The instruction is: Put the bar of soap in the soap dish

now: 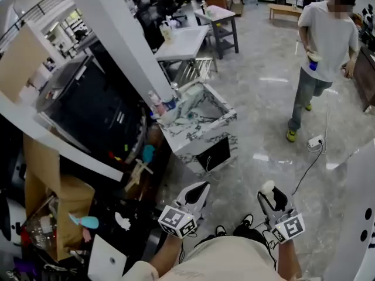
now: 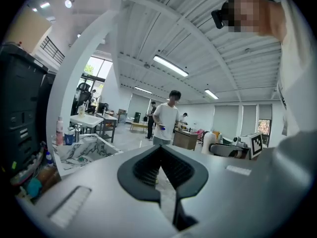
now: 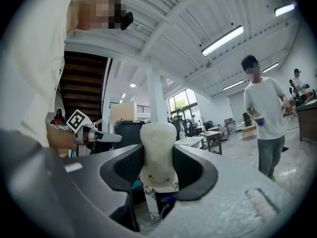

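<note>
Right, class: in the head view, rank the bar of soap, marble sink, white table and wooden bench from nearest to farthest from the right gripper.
1. bar of soap, between the right gripper fingers.
2. marble sink, ahead, to the left.
3. white table, behind the sink.
4. wooden bench, far end of room.

ahead of left gripper (image 1: 202, 187): marble-patterned sink block (image 1: 202, 134); pink bottle (image 1: 154, 102) at its far-left corner; white table (image 1: 183, 42) beyond | left of left gripper: black cabinet (image 1: 88, 107); cardboard box (image 1: 67, 206) | ahead-right of right gripper (image 1: 269, 192): power strip (image 1: 315, 141) on floor; person in white T-shirt (image 1: 326, 37) standing farther off
</note>
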Available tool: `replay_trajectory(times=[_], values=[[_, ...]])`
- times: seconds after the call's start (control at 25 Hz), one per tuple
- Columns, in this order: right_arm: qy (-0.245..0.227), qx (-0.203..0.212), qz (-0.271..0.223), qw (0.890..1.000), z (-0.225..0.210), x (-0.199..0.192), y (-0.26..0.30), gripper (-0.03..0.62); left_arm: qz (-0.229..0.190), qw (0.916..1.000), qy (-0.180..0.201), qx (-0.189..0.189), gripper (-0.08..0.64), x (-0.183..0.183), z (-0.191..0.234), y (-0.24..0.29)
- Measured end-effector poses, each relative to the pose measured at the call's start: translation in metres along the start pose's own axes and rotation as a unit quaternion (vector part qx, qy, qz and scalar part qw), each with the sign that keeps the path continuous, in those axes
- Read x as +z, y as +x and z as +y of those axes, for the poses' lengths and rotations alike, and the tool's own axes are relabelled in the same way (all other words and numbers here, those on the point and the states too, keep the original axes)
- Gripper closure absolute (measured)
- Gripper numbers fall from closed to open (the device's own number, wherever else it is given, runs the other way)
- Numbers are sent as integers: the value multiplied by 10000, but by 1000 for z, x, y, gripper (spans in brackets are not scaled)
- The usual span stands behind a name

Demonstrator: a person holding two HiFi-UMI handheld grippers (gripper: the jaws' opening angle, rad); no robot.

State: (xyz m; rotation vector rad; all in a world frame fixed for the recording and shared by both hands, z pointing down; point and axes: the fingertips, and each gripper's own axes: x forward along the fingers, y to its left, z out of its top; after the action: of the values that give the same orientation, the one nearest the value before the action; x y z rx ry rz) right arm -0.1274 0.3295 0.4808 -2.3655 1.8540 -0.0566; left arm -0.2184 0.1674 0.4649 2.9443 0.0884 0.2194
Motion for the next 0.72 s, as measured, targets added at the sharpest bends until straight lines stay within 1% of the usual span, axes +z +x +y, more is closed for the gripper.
replay_trajectory(times=[0.08, 0.16, 0.48, 0.6, 0.72], values=[[-95, 9, 53, 9999, -10, -2, 0, 405, 39, 9999, 40, -86, 541, 1, -6, 14], [-141, 50, 104, 9998, -17, -5, 1, 405, 63, 9999, 70, -70, 541, 4, -7, 25], [-151, 417, 170, 9989, -51, -12, 21, 404, 67, 9995, -5, 321, 541, 2, 7, 55], [-83, 484, 243, 9985, -66, -19, 28, 405, 205, 9991, -55, 356, 541, -7, 7, 68], [117, 445, 353, 9983, -83, -32, 34, 405, 382, 9985, -125, 371, 541, -18, 14, 83]])
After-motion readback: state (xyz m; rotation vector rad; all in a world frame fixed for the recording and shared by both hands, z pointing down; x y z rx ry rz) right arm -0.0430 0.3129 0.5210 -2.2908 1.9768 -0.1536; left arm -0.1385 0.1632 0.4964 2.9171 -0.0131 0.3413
